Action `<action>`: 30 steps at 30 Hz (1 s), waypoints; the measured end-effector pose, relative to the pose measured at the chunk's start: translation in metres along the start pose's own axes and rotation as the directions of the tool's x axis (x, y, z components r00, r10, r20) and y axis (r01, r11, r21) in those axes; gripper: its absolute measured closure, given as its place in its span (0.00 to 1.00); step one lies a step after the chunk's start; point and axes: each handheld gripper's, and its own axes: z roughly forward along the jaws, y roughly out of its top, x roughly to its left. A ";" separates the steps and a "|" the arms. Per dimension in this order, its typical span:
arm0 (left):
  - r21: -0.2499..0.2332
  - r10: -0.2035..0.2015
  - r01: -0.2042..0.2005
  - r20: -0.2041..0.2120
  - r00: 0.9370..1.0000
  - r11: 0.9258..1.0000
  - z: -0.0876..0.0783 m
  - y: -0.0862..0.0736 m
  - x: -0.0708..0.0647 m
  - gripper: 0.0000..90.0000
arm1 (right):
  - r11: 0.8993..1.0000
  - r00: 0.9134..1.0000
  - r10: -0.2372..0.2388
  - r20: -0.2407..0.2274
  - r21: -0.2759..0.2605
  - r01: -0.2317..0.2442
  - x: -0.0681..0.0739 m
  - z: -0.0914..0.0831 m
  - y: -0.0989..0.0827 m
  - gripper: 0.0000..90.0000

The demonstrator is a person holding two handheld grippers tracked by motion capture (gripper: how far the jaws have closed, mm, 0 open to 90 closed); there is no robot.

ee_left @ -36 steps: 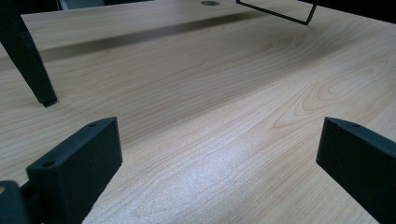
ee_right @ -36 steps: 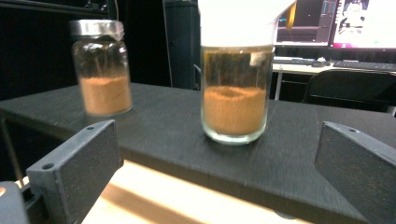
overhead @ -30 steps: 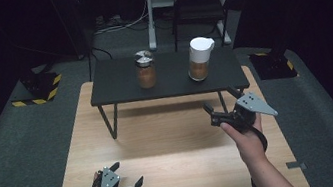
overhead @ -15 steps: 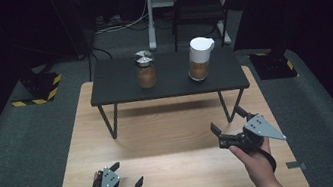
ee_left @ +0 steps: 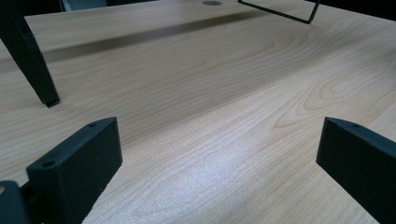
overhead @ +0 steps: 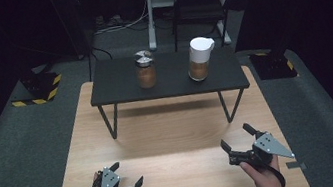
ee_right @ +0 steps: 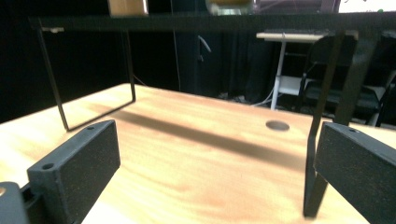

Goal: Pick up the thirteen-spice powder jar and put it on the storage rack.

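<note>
A glass jar (overhead: 145,70) with a metal lid and brown contents stands on the small black raised table (overhead: 117,83). To its right stands a white-lidded container (overhead: 199,59), also with brown contents. My left gripper (overhead: 127,174) rests low at the front left of the wooden tabletop (overhead: 175,127), open, with bare wood between its jaws (ee_left: 210,154). My right gripper (overhead: 236,137) sits at the front right, open and holding nothing. Its own view looks under the black table at the thin metal legs (ee_right: 322,121).
The black table's wire legs (overhead: 110,121) stand on the wood between me and the jars. A cable hole (ee_right: 277,125) is in the wooden top. A hazard-striped block (overhead: 39,87) lies on the floor at left; a chair and desk frame (overhead: 195,3) stand behind.
My right gripper has come down and back from near the black table's front edge to the front right of the wooden top. The left gripper has stayed put.
</note>
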 end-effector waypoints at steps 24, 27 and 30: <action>0.007 0.002 -0.002 0.005 1.000 1.000 0.001 0.001 0.000 0.01 | 0.984 0.999 0.005 0.037 0.180 -0.012 -0.001 -0.020 -0.035 0.00; 0.004 0.002 -0.002 0.005 1.000 1.000 0.000 0.001 0.000 0.01 | 0.978 0.999 0.014 0.037 0.205 -0.022 -0.004 -0.020 -0.036 0.00; 0.002 0.003 -0.003 0.004 1.000 1.000 0.000 0.000 0.000 0.01 | 0.974 0.999 0.019 0.040 0.223 -0.028 -0.006 -0.019 -0.036 0.00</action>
